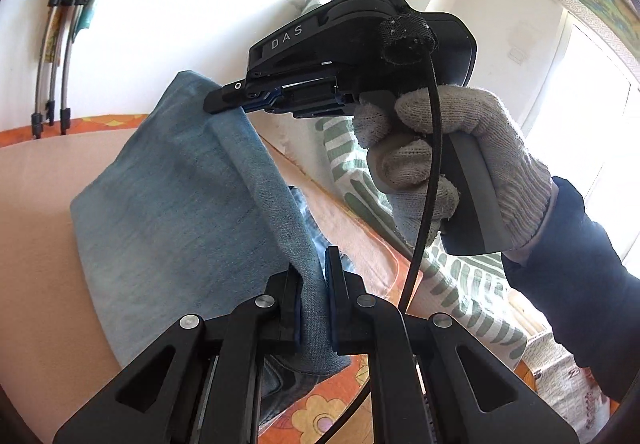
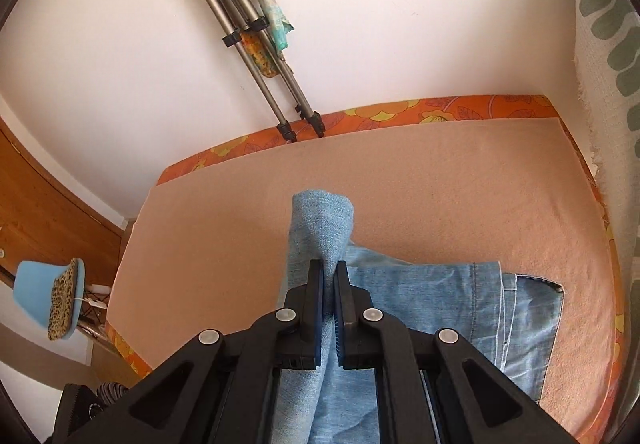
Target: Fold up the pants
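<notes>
Left gripper (image 1: pixel 314 284): jaws closed tight on a fold of the pants (image 1: pixel 180 204), cloth pinched between the pads
Right gripper (image 2: pixel 330 276): jaws closed on another fold of the denim, which stands up beyond the fingertips; a gloved hand (image 1: pixel 452 164) holds its handle
Pants: light blue, lifted at both gripped places, the rest lying on the peach blanket (image 2: pixel 440 184) on the bed
Background: folded tripod (image 2: pixel 248 40) leaning against the white wall

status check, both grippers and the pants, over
Left gripper shut on pants. Right gripper shut on same denim, lifted off peach blanket. Tripod at far wall, clear of the fold.
</notes>
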Motion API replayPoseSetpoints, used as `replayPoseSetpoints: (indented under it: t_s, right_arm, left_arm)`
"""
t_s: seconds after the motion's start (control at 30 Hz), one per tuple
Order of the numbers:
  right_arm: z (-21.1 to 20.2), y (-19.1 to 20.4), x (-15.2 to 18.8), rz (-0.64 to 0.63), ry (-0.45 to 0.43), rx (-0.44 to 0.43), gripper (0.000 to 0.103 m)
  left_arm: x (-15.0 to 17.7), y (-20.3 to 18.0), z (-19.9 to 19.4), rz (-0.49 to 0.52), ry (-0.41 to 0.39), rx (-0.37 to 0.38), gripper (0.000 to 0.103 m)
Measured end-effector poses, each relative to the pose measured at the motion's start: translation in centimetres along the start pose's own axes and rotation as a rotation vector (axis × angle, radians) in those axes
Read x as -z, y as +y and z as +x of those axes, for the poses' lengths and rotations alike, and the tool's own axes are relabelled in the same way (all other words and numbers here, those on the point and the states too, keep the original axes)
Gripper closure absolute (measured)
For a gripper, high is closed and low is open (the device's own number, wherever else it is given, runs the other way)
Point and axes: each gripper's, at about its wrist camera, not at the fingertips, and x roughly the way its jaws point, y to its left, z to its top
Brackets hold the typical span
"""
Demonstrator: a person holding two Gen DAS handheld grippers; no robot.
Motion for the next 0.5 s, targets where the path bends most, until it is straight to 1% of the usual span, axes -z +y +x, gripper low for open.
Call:
replayPoseSetpoints:
  t_s: [0.07, 0.17, 0.3, 0.5]
  right_arm:
    - [-0.7, -2.4, 0.3, 0.028, -0.014, 0.013, 0.101]
    - [-1.5, -6.3, 1.2, 0.083, -0.024, 0.021, 0.101]
    - [-1.3, -10.4, 2.5, 0.142, -0.024, 0.028, 0.101]
    - [-0.4, -14.9, 4.1, 0.208, -0.026, 0.034, 0.101]
  left_arm:
    - [-0.3, -0.8, 1.8, 0.007, 0.027, 0.028, 0.095]
    - [-0.3, -1.7, 4.5, 0.022, 0.067, 0.050, 0.095]
    - [0.1, -2.3, 8.0, 0.044, 0.126, 0.053, 0.095]
    - [0.6, -2.8, 11.6, 0.063, 0.188, 0.054, 0.095]
